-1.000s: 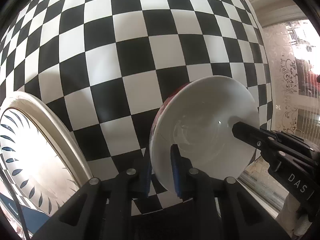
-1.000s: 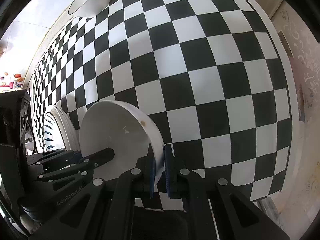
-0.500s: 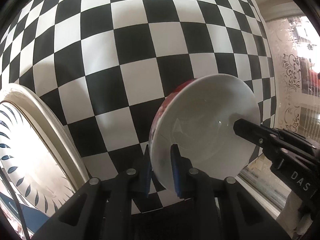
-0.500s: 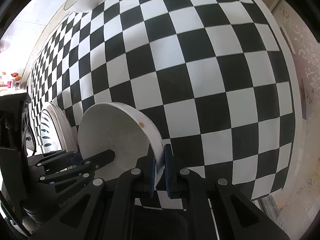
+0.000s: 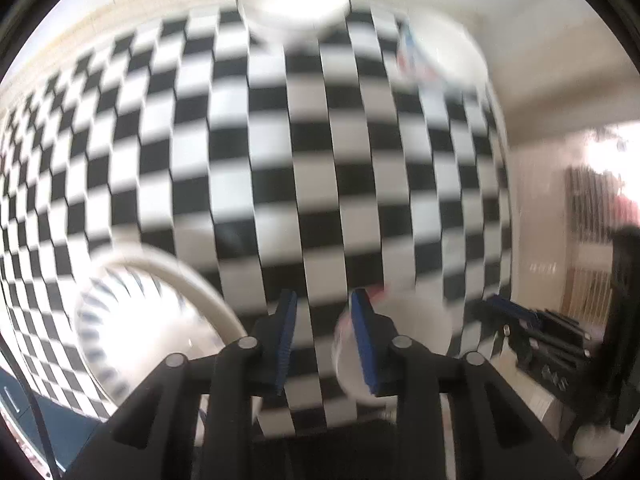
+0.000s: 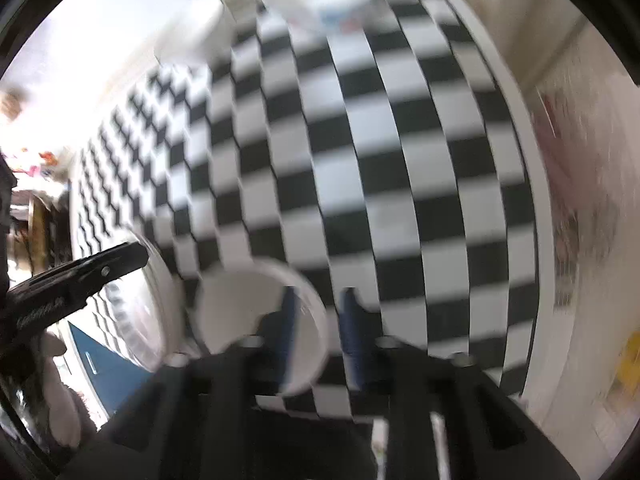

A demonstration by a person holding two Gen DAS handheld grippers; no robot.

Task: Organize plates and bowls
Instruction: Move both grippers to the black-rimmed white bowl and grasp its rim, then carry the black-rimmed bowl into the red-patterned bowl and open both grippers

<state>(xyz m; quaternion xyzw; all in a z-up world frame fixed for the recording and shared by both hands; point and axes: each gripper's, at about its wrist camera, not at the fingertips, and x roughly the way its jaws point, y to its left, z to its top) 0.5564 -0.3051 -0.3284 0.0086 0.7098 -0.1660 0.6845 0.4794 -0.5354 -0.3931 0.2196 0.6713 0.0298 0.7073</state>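
Both views are smeared by motion, so the main risk, as a judgement, is a blind move: the small white ceramic bowl with a red-patterned outside (image 5: 400, 332) sits on the black-and-white checkered tablecloth (image 5: 320, 160) near its close edge, and a gripper swinging past could clip its rim and tip it or push it off. The left gripper (image 5: 323, 332) has its blue-padded fingers (image 5: 286, 336) spread with only cloth between them; the bowl lies just beside its right pad, at about 4 o'clock of that view's centre. The right gripper (image 6: 318, 332) is likewise spread, pinching nothing, though its left pad overlaps the bowl (image 6: 248, 312) so closely that contact cannot be ruled out. A second hazard is the large cream plate with a ring of dark blue dashes (image 5: 152, 320), at 8 o'clock in the left view and just beside the bowl; a nudged bowl could knock against it and chip. The bowl looks plain, glossy and smooth inside, upright, with a thin rim, so likely slippery to pinch. Two further white bowls (image 5: 292, 4) (image 5: 440, 48) stand at 12 and 1 o'clock, far across the cloth, too blurred for detail.
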